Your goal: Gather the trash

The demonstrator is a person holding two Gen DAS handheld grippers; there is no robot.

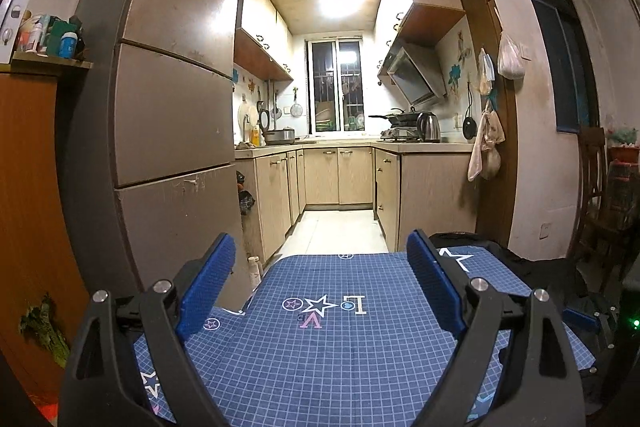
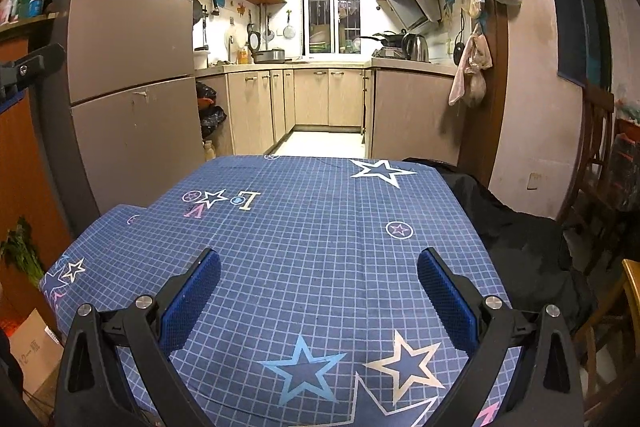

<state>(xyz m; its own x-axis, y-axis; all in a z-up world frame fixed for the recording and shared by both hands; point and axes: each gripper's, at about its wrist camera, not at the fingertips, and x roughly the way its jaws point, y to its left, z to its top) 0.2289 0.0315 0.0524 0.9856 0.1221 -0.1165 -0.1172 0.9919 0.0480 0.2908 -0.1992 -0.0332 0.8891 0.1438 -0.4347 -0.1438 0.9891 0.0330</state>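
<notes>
A table under a blue checked cloth with stars [image 1: 340,347] [image 2: 320,219] fills the foreground of both views. No loose item lies on the cloth that I can see. My left gripper [image 1: 321,237] hovers over the near part of the cloth, open, with nothing between its blue pads [image 1: 210,287]. My right gripper [image 2: 318,253] is also open and empty above the cloth. Part of the left gripper [image 2: 34,64] shows at the left edge of the right wrist view. Black plastic bags [image 1: 246,202] [image 2: 211,115] sit on the floor between the fridge and the cabinets.
A tall brown fridge [image 1: 172,99] [image 2: 132,67] stands left of the kitchen doorway. A black cloth heap [image 2: 516,231] [image 1: 524,263] lies at the table's right side. Plastic bags [image 1: 510,57] hang on the door frame. Wooden chairs [image 2: 600,155] stand at the right.
</notes>
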